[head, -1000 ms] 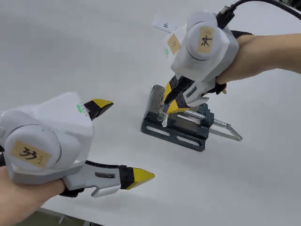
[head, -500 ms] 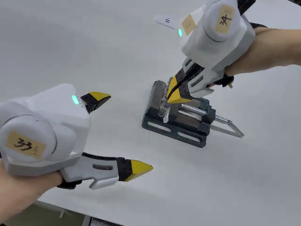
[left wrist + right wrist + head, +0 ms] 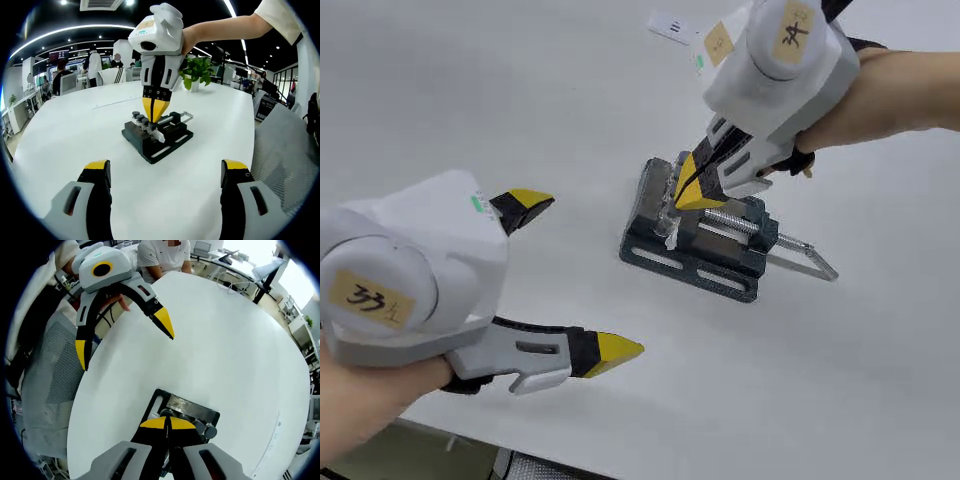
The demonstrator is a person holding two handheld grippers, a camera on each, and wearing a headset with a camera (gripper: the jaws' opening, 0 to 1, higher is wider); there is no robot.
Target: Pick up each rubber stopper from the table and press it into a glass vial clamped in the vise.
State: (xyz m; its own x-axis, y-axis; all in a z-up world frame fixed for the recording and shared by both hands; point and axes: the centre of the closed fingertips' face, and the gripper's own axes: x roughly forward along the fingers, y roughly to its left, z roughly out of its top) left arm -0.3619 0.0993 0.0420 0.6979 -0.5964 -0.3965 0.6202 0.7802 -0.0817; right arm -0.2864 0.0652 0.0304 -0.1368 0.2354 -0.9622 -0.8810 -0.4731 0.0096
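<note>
Pressing step, by my reading. Right gripper (image 3: 688, 190), jaws closed tip to tip, sits directly over the dark metal bench vise (image 3: 705, 265), at its clamped row of small glass vials (image 3: 141, 120) with dark rubber stoppers (image 3: 135, 114) on top. Left gripper (image 3: 590, 272) gapes wide, well clear of the vise. Next move calls for a square downward push.

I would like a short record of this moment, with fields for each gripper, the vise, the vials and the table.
left gripper: jaws wide open, above the table, apart from the vise
right gripper: jaws shut, tips pointing down over the vise; whether they hold a stopper cannot be told
vise: dark, standing on the table
vials: a row in the vise, dark tops
table: white
</note>
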